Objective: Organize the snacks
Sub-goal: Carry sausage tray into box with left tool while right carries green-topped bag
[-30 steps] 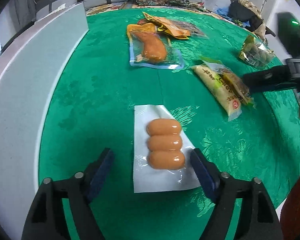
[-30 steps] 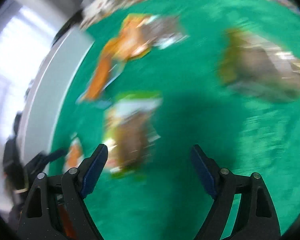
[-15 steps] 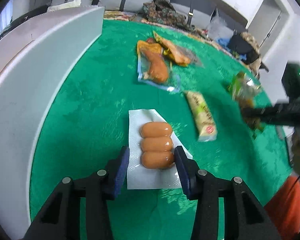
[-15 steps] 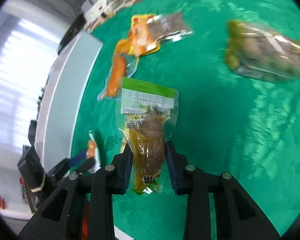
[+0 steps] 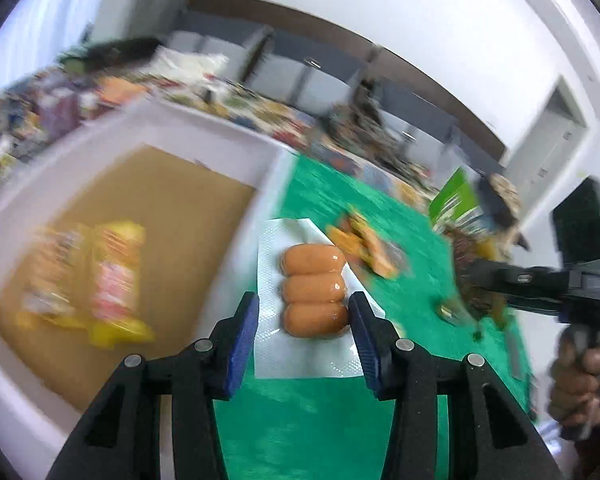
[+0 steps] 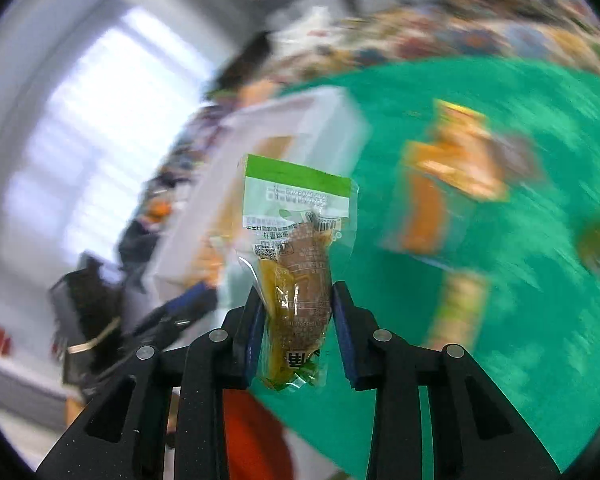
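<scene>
My left gripper (image 5: 302, 326) is shut on a white vacuum pack of three sausages (image 5: 314, 296) and holds it in the air above the green tablecloth (image 5: 328, 420), near the white box (image 5: 203, 128). My right gripper (image 6: 297, 316) is shut on a green-topped pack with a brown snack (image 6: 300, 256), lifted off the table; it also shows in the left wrist view (image 5: 476, 248). The box has a brown floor (image 5: 147, 208) and holds yellow snack packs (image 5: 111, 280).
Orange snack packs (image 5: 364, 244) lie on the cloth past the sausages and show in the right wrist view (image 6: 452, 176). Another pack (image 6: 460, 304) lies nearer. The white box shows to the left in the right wrist view (image 6: 300, 120). Clutter and chairs stand beyond the table.
Both grippers have lifted their packs off the cloth and swung left toward the white box. The box's inside has come into view.
</scene>
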Demonstrator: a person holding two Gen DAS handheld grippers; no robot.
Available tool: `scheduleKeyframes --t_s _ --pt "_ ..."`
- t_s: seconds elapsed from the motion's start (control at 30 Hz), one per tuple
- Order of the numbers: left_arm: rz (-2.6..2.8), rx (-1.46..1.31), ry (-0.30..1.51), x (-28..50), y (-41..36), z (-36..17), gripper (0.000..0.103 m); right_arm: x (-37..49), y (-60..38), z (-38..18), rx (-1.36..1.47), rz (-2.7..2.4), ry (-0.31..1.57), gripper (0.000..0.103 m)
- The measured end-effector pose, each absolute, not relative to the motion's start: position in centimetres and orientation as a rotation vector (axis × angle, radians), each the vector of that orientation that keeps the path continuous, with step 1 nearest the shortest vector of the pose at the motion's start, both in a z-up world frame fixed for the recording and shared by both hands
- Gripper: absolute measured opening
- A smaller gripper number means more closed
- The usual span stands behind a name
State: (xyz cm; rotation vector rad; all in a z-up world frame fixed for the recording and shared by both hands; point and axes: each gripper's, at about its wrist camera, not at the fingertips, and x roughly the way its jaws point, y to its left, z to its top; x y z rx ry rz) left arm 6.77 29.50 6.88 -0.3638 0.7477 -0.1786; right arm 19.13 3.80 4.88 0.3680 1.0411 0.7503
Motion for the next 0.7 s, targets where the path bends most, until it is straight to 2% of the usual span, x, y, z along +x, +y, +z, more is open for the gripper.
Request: scheduleKeyframes --t_s 0.1,0.17,0.2,0.23,0.3,0.47,0.57,0.7 --pt "-0.037 -0.324 0.751 6.6 34.9 7.4 0.046 19.5 11.4 7.3 0.316 0.873 1.016 0.036" --pt "0.055 -0.295 0.773 6.5 37.2 7.0 0.047 19.4 15.2 7.7 0.279 0.914 1.001 0.048" --pt "0.118 -0.278 0.788 6.5 38.4 6.6 0.054 19.4 17.6 7.6 0.261 0.927 0.997 0.057" --pt "0.165 -0.275 0.809 6.2 39.7 5.9 0.071 19.3 19.0 7.5 0.253 0.929 0.999 0.063" --pt "0.225 -0.289 0.824 5.6 41.5 4.9 0.088 19.0 21.1 7.1 0.259 0.946 1.027 0.066" --pt "0.243 -0.344 0.817 4.0 41.9 3.3 0.088 18.5 19.2 7.3 0.307 0.922 1.006 0.066" --pt "0.17 -0.368 0.809 4.0 38.7 3.6 0.088 18.5 15.7 6.7 0.265 0.822 0.964 0.066" --pt "-0.012 -0.352 0.793 4.4 32.2 4.9 0.089 17.2 7.1 2.1 0.171 0.581 0.934 0.066"
